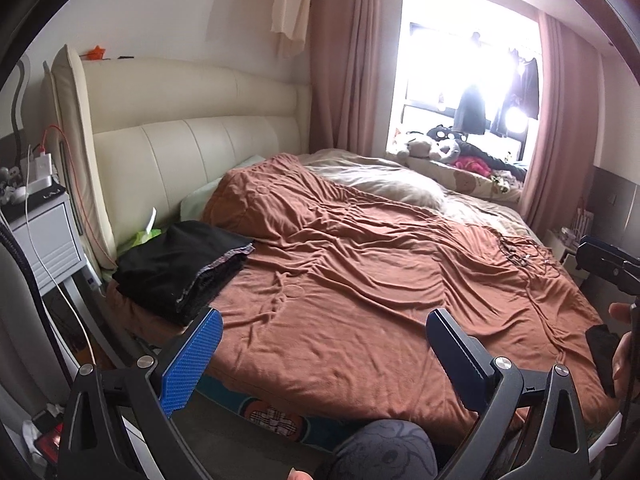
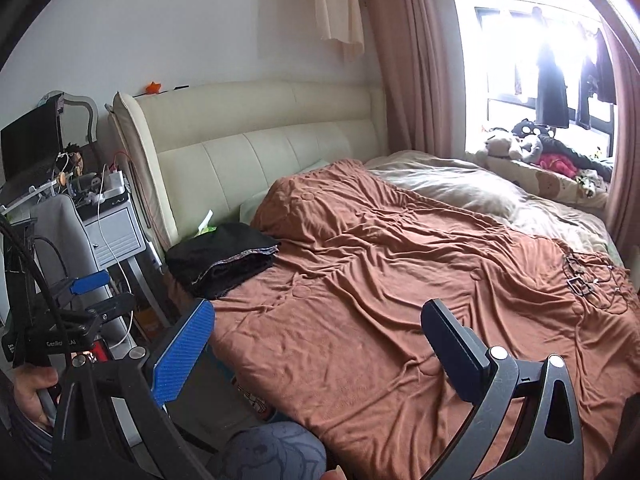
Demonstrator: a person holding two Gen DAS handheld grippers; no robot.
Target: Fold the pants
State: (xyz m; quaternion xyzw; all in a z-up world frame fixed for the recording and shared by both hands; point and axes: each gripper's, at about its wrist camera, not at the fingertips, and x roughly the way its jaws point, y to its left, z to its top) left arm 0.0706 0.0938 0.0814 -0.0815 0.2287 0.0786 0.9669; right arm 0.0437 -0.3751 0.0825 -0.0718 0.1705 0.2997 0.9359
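Observation:
Black pants (image 1: pixel 182 266) lie folded in a stack on the left part of the bed, near the headboard; they also show in the right wrist view (image 2: pixel 224 258). My left gripper (image 1: pixel 324 326) is open and empty, held above the near edge of the brown blanket (image 1: pixel 360 260), right of and nearer than the pants. My right gripper (image 2: pixel 318 316) is open and empty, also over the near part of the blanket (image 2: pixel 400 264), apart from the pants. The left gripper shows at the left edge of the right wrist view (image 2: pixel 94 294).
A cream padded headboard (image 1: pixel 192 128) stands behind the bed. A nightstand (image 1: pixel 44 232) with chargers and cables is on the left. A beige duvet (image 1: pixel 392 184) lies at the far side. Stuffed toys (image 1: pixel 436 146) sit on the window sill. Pink curtains (image 1: pixel 352 60) frame the window.

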